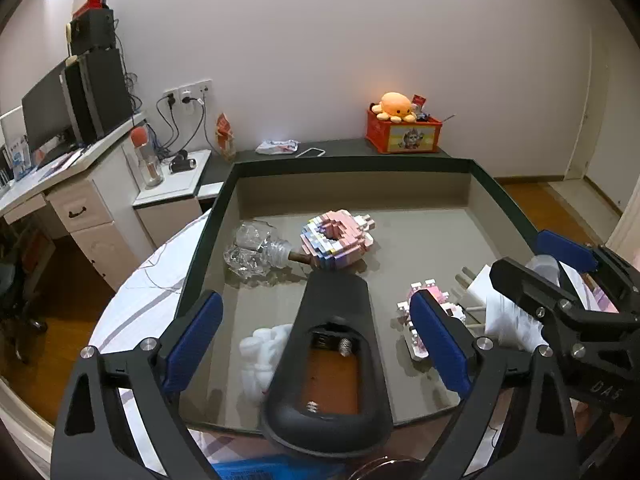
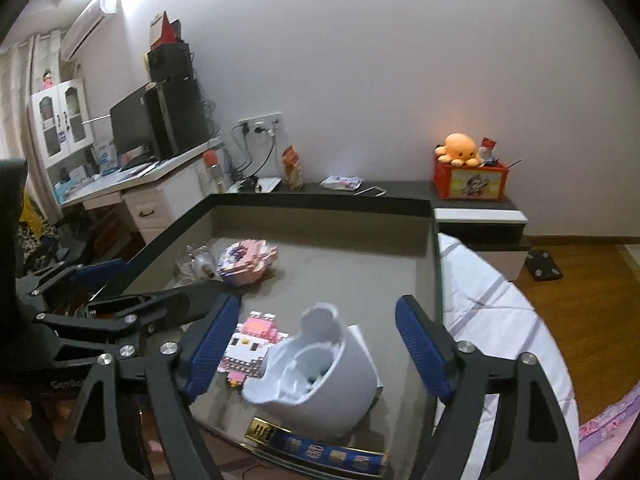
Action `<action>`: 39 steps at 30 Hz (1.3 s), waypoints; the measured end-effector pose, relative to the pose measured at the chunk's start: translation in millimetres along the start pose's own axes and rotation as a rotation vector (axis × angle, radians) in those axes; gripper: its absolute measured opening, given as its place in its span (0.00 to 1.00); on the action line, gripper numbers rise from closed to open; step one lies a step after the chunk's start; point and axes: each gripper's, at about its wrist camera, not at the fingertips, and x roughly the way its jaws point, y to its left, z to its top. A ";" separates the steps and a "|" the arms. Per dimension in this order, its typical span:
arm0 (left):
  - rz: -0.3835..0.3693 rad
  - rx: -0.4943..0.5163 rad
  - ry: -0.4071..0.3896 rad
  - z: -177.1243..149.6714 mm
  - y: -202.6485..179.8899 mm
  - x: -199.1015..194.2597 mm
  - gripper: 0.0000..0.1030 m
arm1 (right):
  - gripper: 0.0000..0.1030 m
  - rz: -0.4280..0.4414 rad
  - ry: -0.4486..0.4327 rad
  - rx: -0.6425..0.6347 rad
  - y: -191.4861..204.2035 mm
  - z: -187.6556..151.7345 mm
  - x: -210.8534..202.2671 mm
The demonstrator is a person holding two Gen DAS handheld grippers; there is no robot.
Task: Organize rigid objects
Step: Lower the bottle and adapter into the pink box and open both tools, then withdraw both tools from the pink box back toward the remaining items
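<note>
My left gripper [image 1: 316, 344] stands wide open over the near part of the tray [image 1: 400, 168], its blue pads well apart on either side of a black clamp [image 1: 332, 360] that lies between them, low in the frame — neither pad presses on it. My right gripper [image 2: 318, 344] is also spread wide, with a white cup [image 2: 316, 376] lying tipped on its side between the pads, mouth toward me; the pads stand clear of it on both sides, so I hold nothing.

The tray is a shallow box with a dark rim and a grey floor. In it, toward the upper middle of the left view, a pink block donut [image 1: 336, 240] sits touching a crumpled clear bottle [image 1: 256, 256] to its left. A white lump [image 1: 260, 352] lies lower left, partly behind the clamp. At right of centre a small pink block figure [image 1: 424, 300] lies just beside a white plug [image 1: 476, 284]; in the right view the same figure touches the cup's left side.

Beyond the tray, upper right, a red crate [image 1: 404, 132] on a dark shelf holds an orange plush [image 1: 394, 106] and some small items I cannot make out.
</note>
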 end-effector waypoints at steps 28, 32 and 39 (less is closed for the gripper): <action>0.032 -0.025 -0.226 -36.0 11.7 -187.2 1.00 | 1.00 -0.057 -0.163 -0.066 50.5 -3.8 -143.8; 0.044 -0.038 -0.300 -45.8 15.9 -226.5 1.00 | 1.00 -0.050 -0.203 -0.096 67.3 -6.8 -176.4; 0.069 -0.018 -0.380 -62.9 17.9 -274.6 1.00 | 1.00 -0.083 -0.293 -0.143 93.4 -15.7 -224.1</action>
